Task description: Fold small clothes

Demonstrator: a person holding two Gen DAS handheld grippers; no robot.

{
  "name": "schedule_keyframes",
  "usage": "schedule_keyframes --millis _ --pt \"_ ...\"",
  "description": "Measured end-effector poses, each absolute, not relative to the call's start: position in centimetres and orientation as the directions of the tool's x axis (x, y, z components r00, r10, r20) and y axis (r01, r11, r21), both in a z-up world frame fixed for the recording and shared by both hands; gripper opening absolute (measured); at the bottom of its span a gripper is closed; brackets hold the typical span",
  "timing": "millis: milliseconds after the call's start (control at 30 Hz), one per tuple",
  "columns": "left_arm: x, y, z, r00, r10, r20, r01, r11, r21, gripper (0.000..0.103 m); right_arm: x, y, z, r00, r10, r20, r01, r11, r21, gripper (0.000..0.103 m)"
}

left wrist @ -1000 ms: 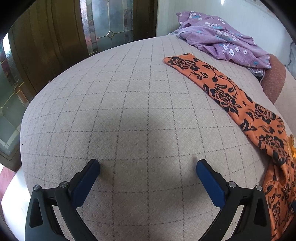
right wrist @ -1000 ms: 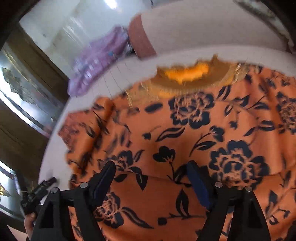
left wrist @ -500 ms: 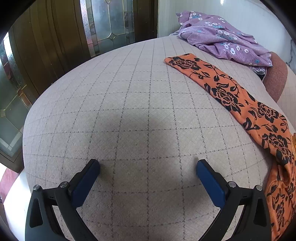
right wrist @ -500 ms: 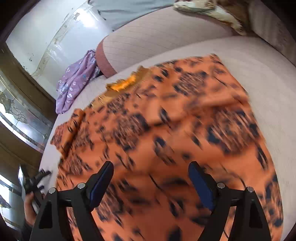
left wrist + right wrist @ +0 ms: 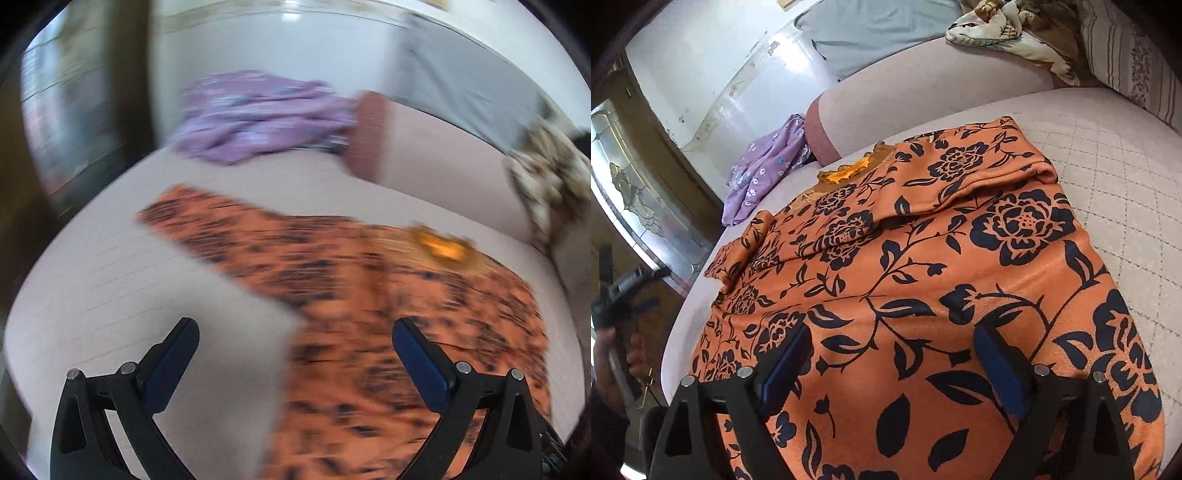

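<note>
Left claw (image 5: 295, 343) spread wide, holding nothing, hovering above edge of orange garment with black floral print (image 5: 369, 295); view motion-blurred, contact not discernible. Right claw (image 5: 892, 354) spread wide, empty, blue pads above same garment (image 5: 923, 280). Garment spread flat on pale quilted bed (image 5: 1108, 155), one sleeve folded across chest. Crumpled purple flowered cloth (image 5: 764, 166) well apart, near far bed edge. No legible writing.

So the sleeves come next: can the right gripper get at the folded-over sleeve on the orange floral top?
Probably yes: the right gripper is open above the orange floral top, nothing covering that sleeve.
</note>
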State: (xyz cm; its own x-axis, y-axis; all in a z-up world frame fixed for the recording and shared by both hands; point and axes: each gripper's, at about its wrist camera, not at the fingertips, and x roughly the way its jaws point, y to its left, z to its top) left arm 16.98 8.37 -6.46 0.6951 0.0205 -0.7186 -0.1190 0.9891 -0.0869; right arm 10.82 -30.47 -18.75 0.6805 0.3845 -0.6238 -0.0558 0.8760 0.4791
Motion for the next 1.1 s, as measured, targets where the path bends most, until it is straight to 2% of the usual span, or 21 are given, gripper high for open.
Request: schedule_keyframes --millis 100,167,233,367,433,500,567,633,667,700,800,867,933,967,1000,1033,1067,1100 --pt "19.7 3.7 -6.8 0.681 -0.06 -0.729 -0.011 0.996 -0.092 0.103 10.8 -31.4 -17.9 0.67 0.421 -0.612 -0.031 0.839 0.543 0.091" --pt "21.8 0.7 -7.8 0.659 -0.087 -0.747 0.037 0.996 -0.083 0.103 10.6 -33.4 -16.5 0.709 0.438 -0.552 -0.023 0.798 0.603 0.091" --pt "23.7 -1.3 -8.6 0.641 -0.098 -0.762 0.061 0.995 -0.076 0.103 11.2 -35.8 -14.8 0.747 0.401 -0.53 -0.006 0.801 0.599 0.091" --pt "26.6 -3.7 -11.0 0.606 -0.072 -0.793 0.068 0.997 -0.038 0.103 15.4 -41.2 -13.2 0.767 0.326 -0.553 0.06 0.822 0.567 0.09" --pt "27.5 -4.0 -12.5 0.58 -0.046 -0.814 0.054 0.998 -0.018 0.103 19.1 -43.7 -14.2 0.733 0.333 -0.594 0.106 0.806 0.582 0.083" --pt "28.2 -3.9 -14.1 0.547 -0.015 -0.837 0.039 0.999 0.008 0.103 22.5 -44.5 -15.5 0.675 0.329 -0.66 0.135 0.824 0.55 0.054" --pt "28.8 -3.7 -15.9 0.505 0.015 -0.863 0.025 0.999 0.032 0.103 25.1 -44.5 -17.1 0.611 0.341 -0.715 0.159 0.832 0.532 0.051" --pt "28.9 -3.0 -17.2 0.478 0.006 -0.879 0.014 1.0 0.014 0.103 26.9 -43.1 -18.9 0.524 0.403 -0.75 0.138 0.829 0.541 0.042" --pt "28.6 -2.6 -17.2 0.504 -0.016 -0.864 0.008 1.0 -0.013 0.103 27.1 -42.3 -19.1 0.508 0.392 -0.767 0.112 0.853 0.51 0.033" --pt "28.5 -2.7 -17.2 0.508 -0.013 -0.861 0.017 1.0 -0.005 0.103 27.2 -41.4 -18.8 0.496 0.336 -0.801 0.098 0.895 0.436 0.017" --pt "28.3 -2.8 -17.3 0.517 -0.013 -0.856 0.028 1.0 0.002 0.103 26.6 -43.4 -19.2 0.514 0.274 -0.813 0.192 0.887 0.421 0.016" --pt "28.1 -2.9 -17.3 0.529 -0.013 -0.849 0.031 1.0 0.004 0.103 26.1 -43.8 -19.1 0.534 0.258 -0.805 0.217 0.879 0.426 0.018" --pt "27.9 -3.0 -17.4 0.54 -0.012 -0.841 0.034 0.999 0.007 0.103 26.0 -43.4 -18.2 0.555 0.261 -0.79 0.204 0.877 0.434 0.025" --pt "27.8 -3.0 -17.4 0.542 -0.015 -0.84 0.033 0.999 0.004 0.103 26.0 -43.3 -17.6 0.573 0.256 -0.779 0.198 0.879 0.435 0.034" --pt "27.6 -2.9 -17.4 0.543 -0.016 -0.84 0.033 0.999 0.002 0.103 26.0 -43.4 -17.1 0.595 0.248 -0.765 0.203 0.874 0.441 0.063" --pt "27.6 -2.8 -17.5 0.543 -0.017 -0.839 0.034 0.999 0.002 0.103 26.2 -43.7 -16.5 0.625 0.228 -0.747 0.225 0.863 0.452 0.082" --pt "27.6 -2.9 -17.6 0.545 -0.018 -0.839 0.035 0.999 0.001 0.103 26.5 -43.9 -16.1 0.65 0.212 -0.73 0.242 0.852 0.463 0.097" --pt "27.5 -2.9 -17.7 0.546 -0.019 -0.837 0.035 0.999 0.0 0.103 27.2 -44.0 -15.9 0.672 0.208 -0.711 0.248 0.841 0.481 0.096"
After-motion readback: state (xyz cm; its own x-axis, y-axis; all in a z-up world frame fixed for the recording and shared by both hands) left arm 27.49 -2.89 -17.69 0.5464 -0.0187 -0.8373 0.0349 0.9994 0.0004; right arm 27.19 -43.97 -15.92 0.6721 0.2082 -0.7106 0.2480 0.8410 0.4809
